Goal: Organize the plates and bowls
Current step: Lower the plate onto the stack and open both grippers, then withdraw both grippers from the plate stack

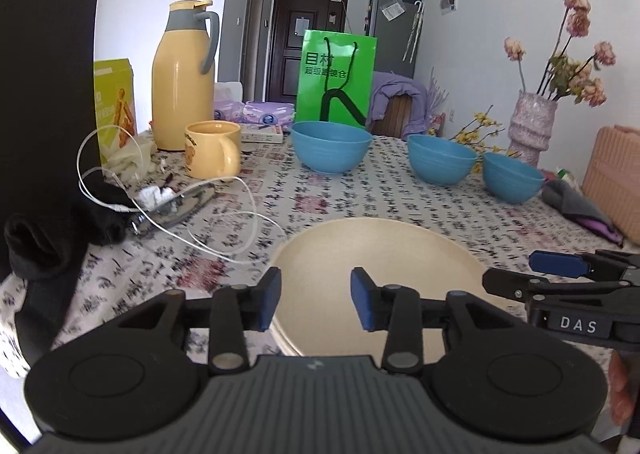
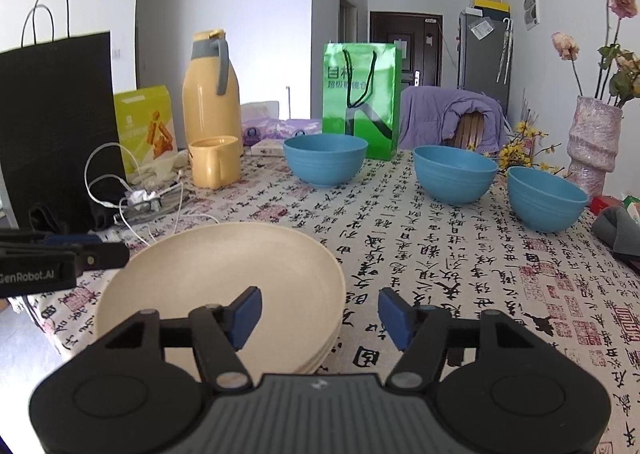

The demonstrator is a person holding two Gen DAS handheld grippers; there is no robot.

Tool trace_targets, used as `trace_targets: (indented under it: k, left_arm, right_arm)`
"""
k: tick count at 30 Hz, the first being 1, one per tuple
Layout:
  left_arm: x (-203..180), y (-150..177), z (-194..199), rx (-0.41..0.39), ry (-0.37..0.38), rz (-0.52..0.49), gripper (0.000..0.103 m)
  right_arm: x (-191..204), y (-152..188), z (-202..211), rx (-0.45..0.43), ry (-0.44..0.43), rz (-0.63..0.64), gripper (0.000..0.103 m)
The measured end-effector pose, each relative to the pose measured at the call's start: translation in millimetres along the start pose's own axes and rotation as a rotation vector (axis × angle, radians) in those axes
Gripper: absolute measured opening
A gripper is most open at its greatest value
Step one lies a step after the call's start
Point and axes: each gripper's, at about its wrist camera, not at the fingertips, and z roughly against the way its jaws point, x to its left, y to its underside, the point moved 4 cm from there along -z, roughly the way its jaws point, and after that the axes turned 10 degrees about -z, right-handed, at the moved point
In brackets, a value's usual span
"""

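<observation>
Plates (image 2: 224,278), seemingly three stacked, lie on the desk (image 2: 460,254); left gripper (image 1: 316,300) and right gripper (image 2: 320,316) fingers parted, empty.

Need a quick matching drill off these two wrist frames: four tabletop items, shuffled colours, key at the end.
Items:
1. plate stack
2. nearest-right bowl
3. gift bag
4. vase

Colours:
A. green
B. pinkish
C. cream
D. blue

Pairs: 1-C, 2-D, 3-A, 4-B
</observation>
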Motion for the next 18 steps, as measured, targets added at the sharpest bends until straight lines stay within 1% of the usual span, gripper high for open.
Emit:
trace_targets:
  k: [1,3,5,6,7,8,10,11,12,13,14,18]
  left_arm:
    - [-6,3,4,0.005,0.011,0.003,0.049]
    - [-19,9,11,0.011,0.034,-0.012,0.057]
    - [-30,14,21,-0.006,0.033,-0.015,0.061]
    - [-35,16,26,-0.019,0.033,-0.012,0.069]
    - [-42,19,32,-0.035,0.039,-0.007,0.075]
    - [-47,22,37,-0.046,0.049,-0.005,0.077]
    - [-61,29,45,-0.060,0.075,-0.014,0.083]
    - [-66,32,49,-0.069,0.081,-0.020,0.084]
    - [-70,34,52,-0.080,0.081,-0.023,0.088]
    - [-74,37,56,-0.093,0.077,-0.021,0.093]
    - [-77,39,58,-0.102,0.075,-0.017,0.095]
    - [-84,44,62,-0.111,0.079,-0.003,0.101]
  right_arm:
    - [-4,0,7,-0.012,0.000,-0.008,0.066]
    - [-12,3,20,-0.033,0.003,-0.026,0.067]
    - [-22,7,35,-0.050,0.011,-0.041,0.069]
    - [-26,9,42,-0.058,0.015,-0.046,0.071]
    - [-30,11,50,-0.069,0.021,-0.051,0.074]
    - [-34,14,58,-0.080,0.027,-0.058,0.076]
    - [-43,23,74,-0.103,0.040,-0.078,0.083]
    - [-46,28,81,-0.110,0.043,-0.086,0.083]
    - [-50,33,89,-0.117,0.046,-0.091,0.085]
    - [-54,38,96,-0.121,0.050,-0.093,0.089]
    - [-57,43,103,-0.125,0.056,-0.094,0.090]
    - [-65,60,117,-0.125,0.077,-0.076,0.092]
